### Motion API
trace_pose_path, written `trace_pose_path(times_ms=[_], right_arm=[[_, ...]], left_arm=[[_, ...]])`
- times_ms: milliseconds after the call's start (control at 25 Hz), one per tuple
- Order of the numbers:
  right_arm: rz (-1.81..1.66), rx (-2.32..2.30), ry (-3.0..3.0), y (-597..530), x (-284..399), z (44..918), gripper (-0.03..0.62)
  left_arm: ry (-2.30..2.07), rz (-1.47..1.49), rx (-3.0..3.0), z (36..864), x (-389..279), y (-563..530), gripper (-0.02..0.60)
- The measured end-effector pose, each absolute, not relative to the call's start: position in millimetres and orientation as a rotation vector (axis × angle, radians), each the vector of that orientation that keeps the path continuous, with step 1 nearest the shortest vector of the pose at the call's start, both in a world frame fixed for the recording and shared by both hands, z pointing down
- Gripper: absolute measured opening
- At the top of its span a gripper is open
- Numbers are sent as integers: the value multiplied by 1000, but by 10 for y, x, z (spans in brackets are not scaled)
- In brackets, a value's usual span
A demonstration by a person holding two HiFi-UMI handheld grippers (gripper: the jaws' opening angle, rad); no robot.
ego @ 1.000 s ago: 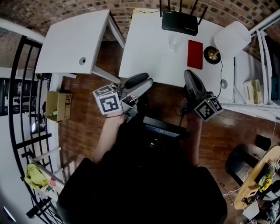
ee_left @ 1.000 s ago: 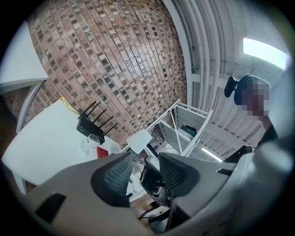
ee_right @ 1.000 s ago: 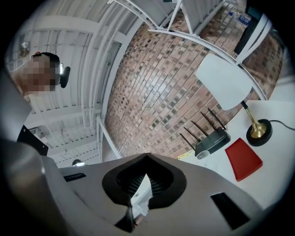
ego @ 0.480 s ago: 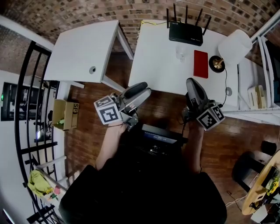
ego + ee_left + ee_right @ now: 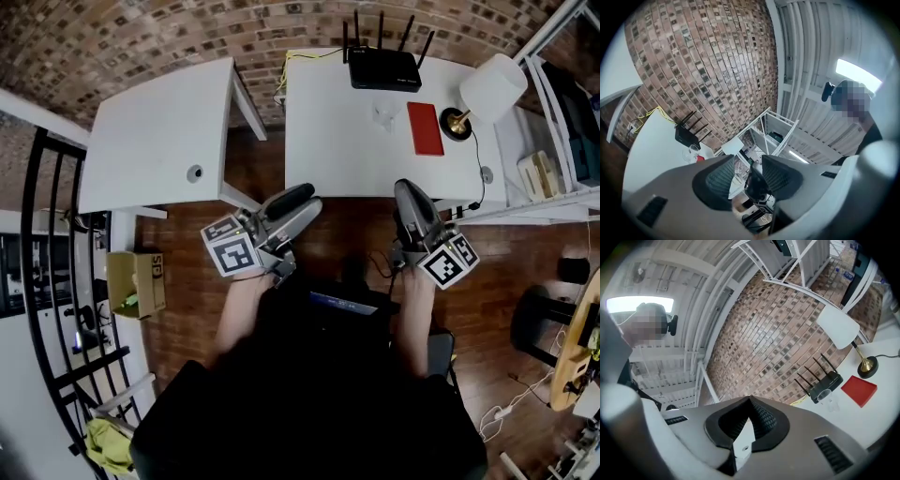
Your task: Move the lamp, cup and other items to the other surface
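On the right white table [image 5: 337, 150] stand a black router [image 5: 382, 67], a clear glass cup [image 5: 384, 114], a red flat box [image 5: 425, 127] and a lamp with a white shade [image 5: 489, 86] on a brass base [image 5: 457, 122]. The left white table [image 5: 159, 131] is bare. My left gripper [image 5: 316, 195] hangs open and empty at the right table's near edge. My right gripper [image 5: 405, 184] is shut and empty at that same edge. In the right gripper view the lamp [image 5: 839, 329], red box [image 5: 859, 389], router [image 5: 825, 383] and cup [image 5: 825, 397] lie ahead of the shut gripper [image 5: 750, 420].
A black railing [image 5: 37, 234] and a cardboard box [image 5: 136, 281] are on the wooden floor at left. White shelving [image 5: 553, 141] stands right of the lamp. The lamp's cable [image 5: 473, 159] runs over the table's right part. A round hole [image 5: 194, 172] marks the left table.
The whole view has shifted, so both tables sit a little lower in the picture and more of the left table shows. Both grippers moved along at the table's near edge; their jaws are unchanged.
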State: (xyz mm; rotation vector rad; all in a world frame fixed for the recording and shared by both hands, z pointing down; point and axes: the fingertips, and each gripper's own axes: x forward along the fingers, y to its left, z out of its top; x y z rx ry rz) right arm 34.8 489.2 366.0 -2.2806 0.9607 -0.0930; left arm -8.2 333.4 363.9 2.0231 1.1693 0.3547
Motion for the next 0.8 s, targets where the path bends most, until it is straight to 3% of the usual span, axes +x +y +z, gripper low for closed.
trace_pose_path(times_ms=[320,800], right_arm=[[-82,-2382,829,4301,-248,3689,23],[-76,-2465,766,4224,-832,3601,23]], left_arm=[[1320,403,1896,3730,-324,2844,178],[1444,407,1753,3714,-729,2950,178]])
